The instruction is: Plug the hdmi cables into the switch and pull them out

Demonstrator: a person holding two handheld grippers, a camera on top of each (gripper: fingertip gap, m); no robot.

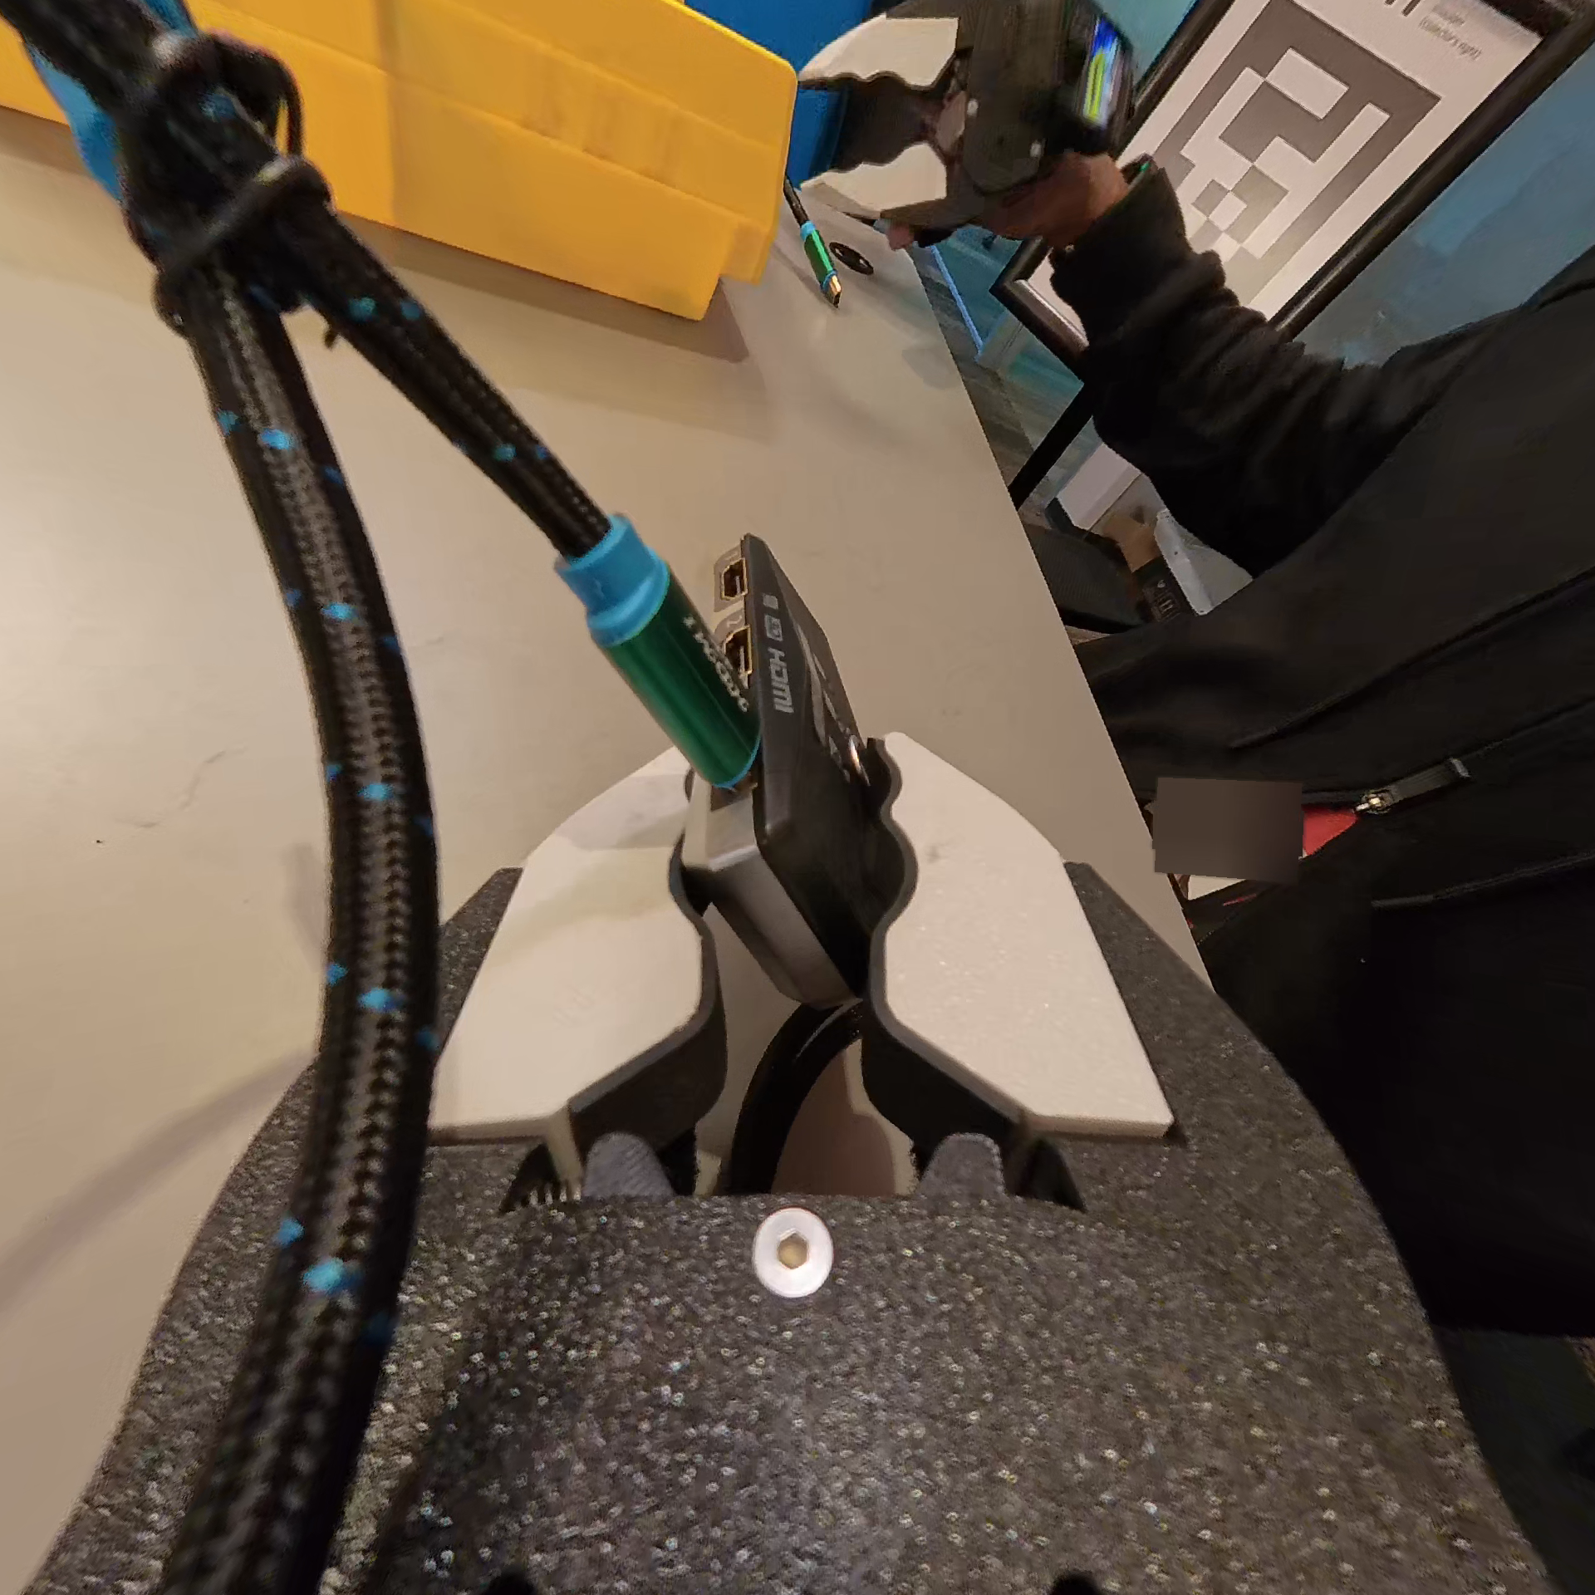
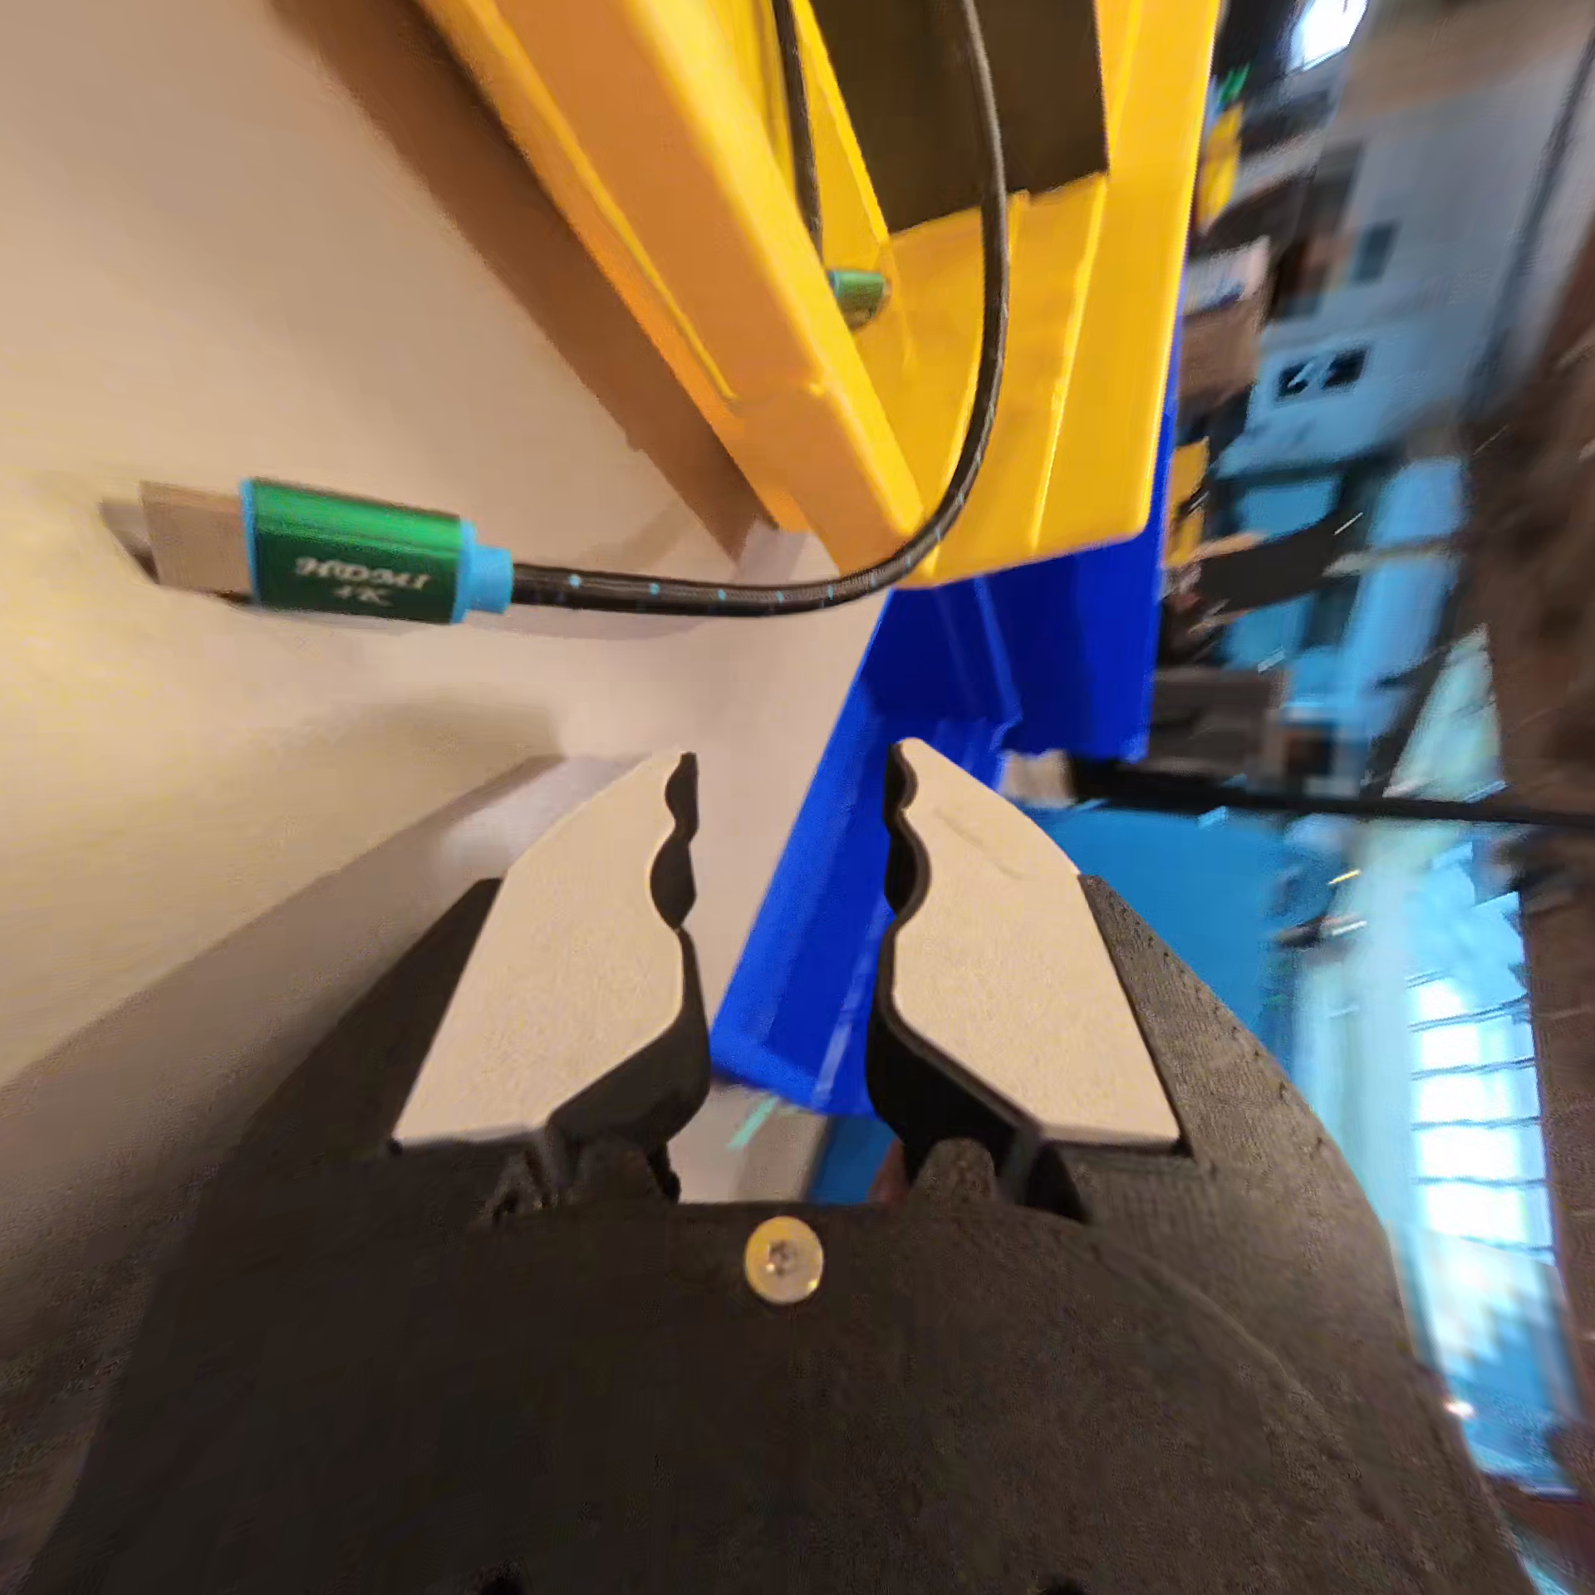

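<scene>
My left gripper [image 1: 790, 807] is shut on a black HDMI switch [image 1: 798, 716], held tilted above the table. One green HDMI plug [image 1: 682, 682] with a braided black-and-blue cable [image 1: 345, 690] sits in the switch's nearest port; two other ports show empty. A second green plug [image 1: 820, 263] lies on the table far off, near the right gripper [image 1: 898, 147], which a hand holds. In the right wrist view that loose green plug [image 2: 345, 552] lies on the table to the left of my right gripper [image 2: 790, 777], which is open and empty, jaws apart.
A yellow bin [image 1: 552, 129] stands at the back of the beige table [image 1: 129, 690]; the loose cable [image 2: 984, 388] runs into the yellow bin [image 2: 1036, 345]. A blue bin [image 2: 992, 690] sits beside it. A person's dark sleeve [image 1: 1208, 362] and the table edge are on the right.
</scene>
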